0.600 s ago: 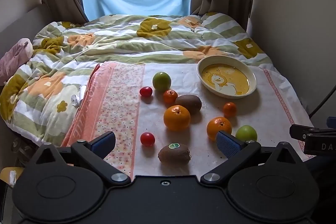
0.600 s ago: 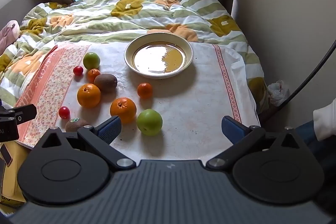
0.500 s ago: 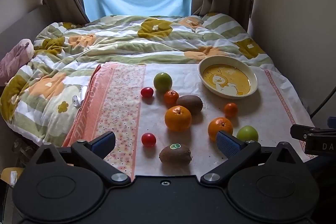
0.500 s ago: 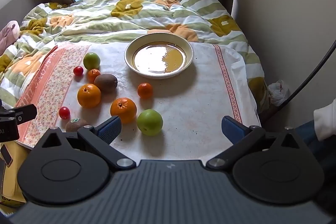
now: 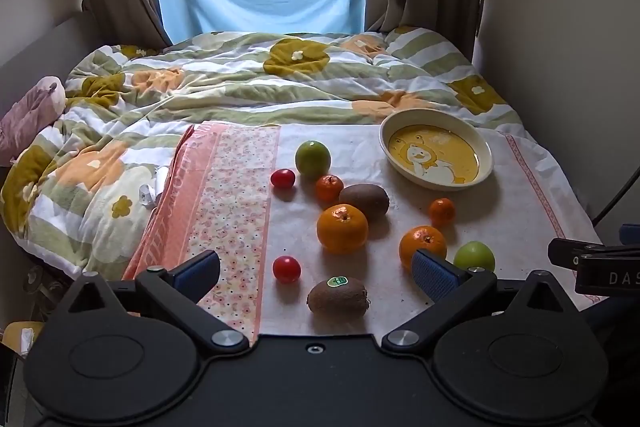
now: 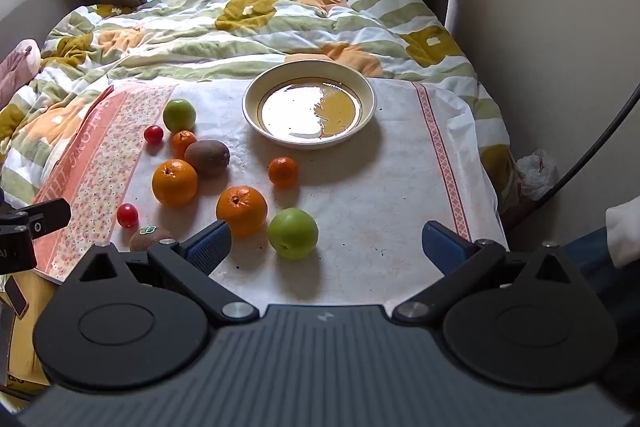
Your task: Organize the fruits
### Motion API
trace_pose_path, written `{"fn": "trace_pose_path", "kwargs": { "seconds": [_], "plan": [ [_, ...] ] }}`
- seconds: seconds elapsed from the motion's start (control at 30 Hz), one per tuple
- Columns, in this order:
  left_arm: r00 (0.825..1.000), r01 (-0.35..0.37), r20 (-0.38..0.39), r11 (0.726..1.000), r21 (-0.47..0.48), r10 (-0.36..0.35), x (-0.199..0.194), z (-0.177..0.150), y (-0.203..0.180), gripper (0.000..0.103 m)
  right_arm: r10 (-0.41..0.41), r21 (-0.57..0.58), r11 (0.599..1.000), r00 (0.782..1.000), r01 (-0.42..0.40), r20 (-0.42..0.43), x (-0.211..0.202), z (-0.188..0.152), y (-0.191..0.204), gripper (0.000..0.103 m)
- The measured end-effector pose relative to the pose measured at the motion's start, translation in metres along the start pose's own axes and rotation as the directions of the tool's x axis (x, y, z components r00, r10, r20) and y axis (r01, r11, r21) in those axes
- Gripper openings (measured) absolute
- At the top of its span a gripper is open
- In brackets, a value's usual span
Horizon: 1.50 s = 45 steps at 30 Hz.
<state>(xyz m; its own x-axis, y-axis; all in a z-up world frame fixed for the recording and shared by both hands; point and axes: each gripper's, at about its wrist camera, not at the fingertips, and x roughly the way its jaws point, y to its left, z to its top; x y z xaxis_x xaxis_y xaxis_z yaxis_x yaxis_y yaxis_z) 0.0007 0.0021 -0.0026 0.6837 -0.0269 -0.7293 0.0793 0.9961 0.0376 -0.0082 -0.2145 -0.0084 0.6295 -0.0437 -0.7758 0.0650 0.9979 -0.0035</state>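
Observation:
Fruit lies loose on a white cloth (image 5: 500, 227) spread on a bed. Nearest my left gripper (image 5: 316, 273), which is open and holds nothing, are a kiwi with a sticker (image 5: 338, 297) and a small red tomato (image 5: 286, 269). Farther off lie two oranges (image 5: 342, 228) (image 5: 423, 242), a second kiwi (image 5: 365, 201), two mandarins (image 5: 329, 187) (image 5: 442, 213), two green apples (image 5: 313, 159) (image 5: 474, 256) and another tomato (image 5: 283, 178). A cream bowl (image 6: 368, 95) with a yellow picture stands at the back right. My right gripper (image 6: 326, 245) is open, with a green apple (image 6: 293, 233) just ahead of it.
A flowered quilt (image 5: 248, 83) covers the bed behind the cloth. A pink patterned band (image 5: 228, 203) edges the cloth on the left. A wall (image 6: 560, 27) runs close along the right side, with a cable (image 6: 588, 151) and a person's white sleeve (image 6: 622, 231) there.
Both views have shifted only slightly; the left camera sits a touch lower or farther back. No fruit has moved and both grippers remain open.

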Motion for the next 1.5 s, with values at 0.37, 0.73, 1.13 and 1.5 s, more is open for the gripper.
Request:
{"fn": "trace_pose_path", "kwargs": {
  "seconds": [0.37,0.73,1.13,1.5],
  "plan": [
    [1.0,0.006,-0.007,1.0,0.007,-0.006,0.0006,0.0001,0.0013,0.103,-0.001,0.005,1.0,1.0,0.001,0.002,0.0004,-0.0005,0.001,0.103],
    [1.0,0.012,-0.015,1.0,0.01,-0.012,0.0021,-0.0004,0.0028,0.103,-0.005,0.008,1.0,1.0,0.005,0.005,-0.0019,-0.0001,0.0,0.103],
    [1.0,0.013,-0.015,1.0,0.012,-0.013,0.0019,-0.0006,0.0038,0.103,-0.005,0.009,1.0,1.0,0.005,0.007,-0.0013,0.0003,-0.0002,0.103],
    [1.0,0.014,-0.016,1.0,0.013,-0.013,0.0019,-0.0004,0.0046,0.103,-0.004,0.009,1.0,1.0,0.004,0.008,-0.0019,0.0024,-0.0006,0.103]
  ]
}}
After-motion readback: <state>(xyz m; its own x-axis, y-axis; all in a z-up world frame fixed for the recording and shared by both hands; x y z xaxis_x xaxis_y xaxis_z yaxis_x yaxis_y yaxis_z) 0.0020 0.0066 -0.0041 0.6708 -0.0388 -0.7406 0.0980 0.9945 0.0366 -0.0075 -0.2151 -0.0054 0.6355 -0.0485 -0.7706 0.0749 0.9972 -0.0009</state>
